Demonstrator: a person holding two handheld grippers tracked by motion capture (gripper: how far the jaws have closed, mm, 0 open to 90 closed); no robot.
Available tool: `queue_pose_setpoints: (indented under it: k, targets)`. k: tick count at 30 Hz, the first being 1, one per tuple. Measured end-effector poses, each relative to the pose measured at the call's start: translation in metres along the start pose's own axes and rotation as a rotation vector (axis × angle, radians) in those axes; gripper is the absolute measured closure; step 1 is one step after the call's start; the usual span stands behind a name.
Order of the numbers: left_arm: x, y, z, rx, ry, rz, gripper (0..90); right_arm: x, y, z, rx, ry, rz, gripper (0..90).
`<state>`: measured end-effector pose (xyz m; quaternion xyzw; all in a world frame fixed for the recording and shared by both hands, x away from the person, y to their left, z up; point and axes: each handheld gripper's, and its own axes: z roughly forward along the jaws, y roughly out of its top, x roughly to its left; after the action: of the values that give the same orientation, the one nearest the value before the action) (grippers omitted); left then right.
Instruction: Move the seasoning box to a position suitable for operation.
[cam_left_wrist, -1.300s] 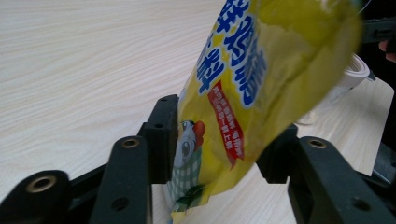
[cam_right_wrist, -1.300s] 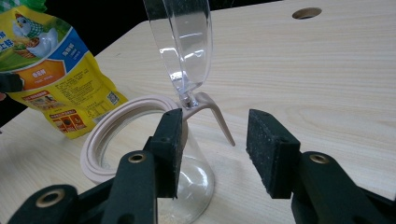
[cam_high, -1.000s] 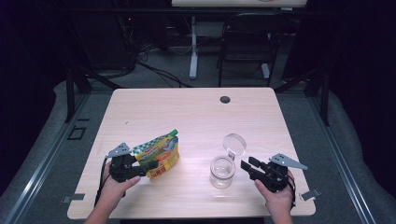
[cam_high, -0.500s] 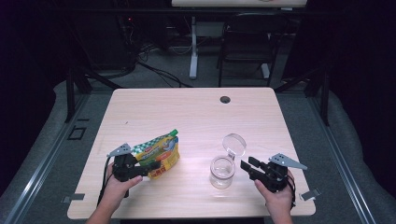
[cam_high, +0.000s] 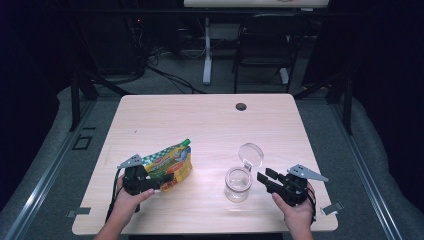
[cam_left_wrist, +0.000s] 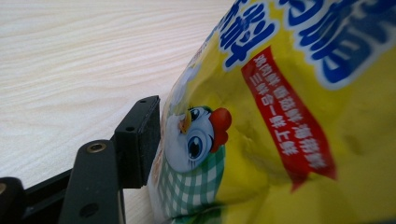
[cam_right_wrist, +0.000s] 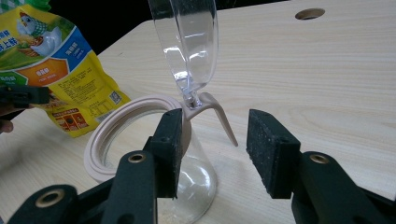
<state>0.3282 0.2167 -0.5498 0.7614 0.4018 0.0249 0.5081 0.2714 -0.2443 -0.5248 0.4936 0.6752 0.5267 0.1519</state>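
Note:
A yellow and green snack bag (cam_high: 170, 165) with a chicken picture stands tilted on the table's front left. My left gripper (cam_high: 152, 182) is shut on its lower edge; one black finger (cam_left_wrist: 137, 140) presses against the bag (cam_left_wrist: 280, 116), and the other is hidden behind it. A clear glass jar (cam_high: 238, 182) with a beige rim stands at front right, its clear lid (cam_high: 251, 154) hinged up and open. My right gripper (cam_high: 264, 179) is open just right of the jar. Its jaws (cam_right_wrist: 215, 149) straddle the beige hinge tab below the lid (cam_right_wrist: 187, 42), not clamping it.
The pale wooden table (cam_high: 200, 120) has a round cable hole (cam_high: 241, 106) near its far edge. A dark chair (cam_high: 265, 40) and a desk leg stand beyond the table. The bag (cam_right_wrist: 60, 70) stands to the jar's left.

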Motion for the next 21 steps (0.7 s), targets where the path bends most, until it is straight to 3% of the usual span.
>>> queue_pose_setpoints:
  k: [8,21]
  targets:
    - [0.0,0.0,0.011,0.042,0.018,0.018,38.0,0.0,0.0,0.0,0.003,-0.001,-0.002,55.9]
    - [0.003,-0.006,0.018,0.032,0.013,0.05,41.4,0.0,-0.001,0.001,0.006,-0.001,-0.002,55.8]
